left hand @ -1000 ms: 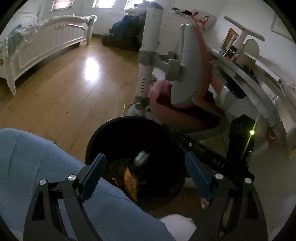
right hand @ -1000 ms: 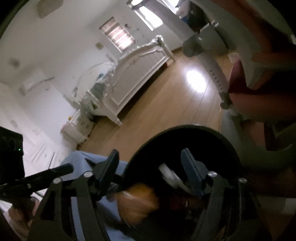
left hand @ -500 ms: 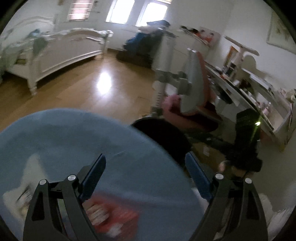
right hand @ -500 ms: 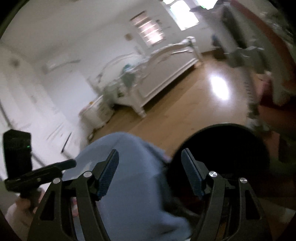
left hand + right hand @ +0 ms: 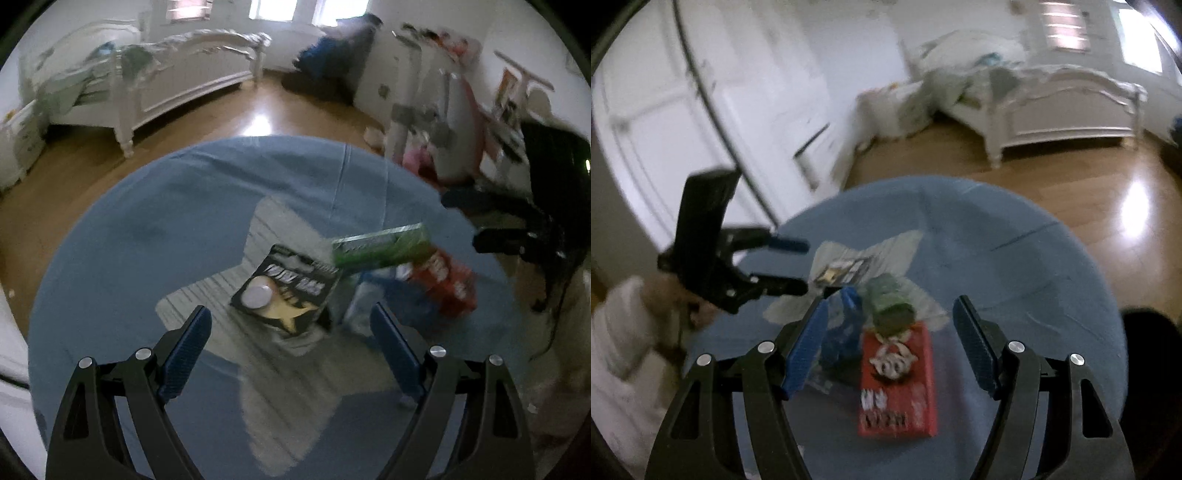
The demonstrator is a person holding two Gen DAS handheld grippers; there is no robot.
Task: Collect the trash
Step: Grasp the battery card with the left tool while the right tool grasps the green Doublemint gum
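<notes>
A round table with a blue cloth [image 5: 155,236] carries several pieces of trash. A black snack packet [image 5: 286,290] lies just ahead of my left gripper [image 5: 291,345], which is open and empty. A green box [image 5: 382,245], a red packet [image 5: 443,280] and a blue wrapper [image 5: 364,295] lie to its right. In the right wrist view my right gripper [image 5: 890,343] is open and empty above the red packet [image 5: 897,380], with the blue wrapper [image 5: 842,332] and green box [image 5: 890,302] just beyond. The left gripper [image 5: 790,264] shows open at the left.
A black bin edge [image 5: 1152,354] sits at the table's right. A white bed [image 5: 177,77] stands across the wooden floor [image 5: 258,110]. A pink chair and desk [image 5: 454,147] are at the right. White wardrobe doors [image 5: 701,110] are at the left.
Both grippers have swung away from the black bin and over the blue table. The trash on the table has come into view under both open grippers.
</notes>
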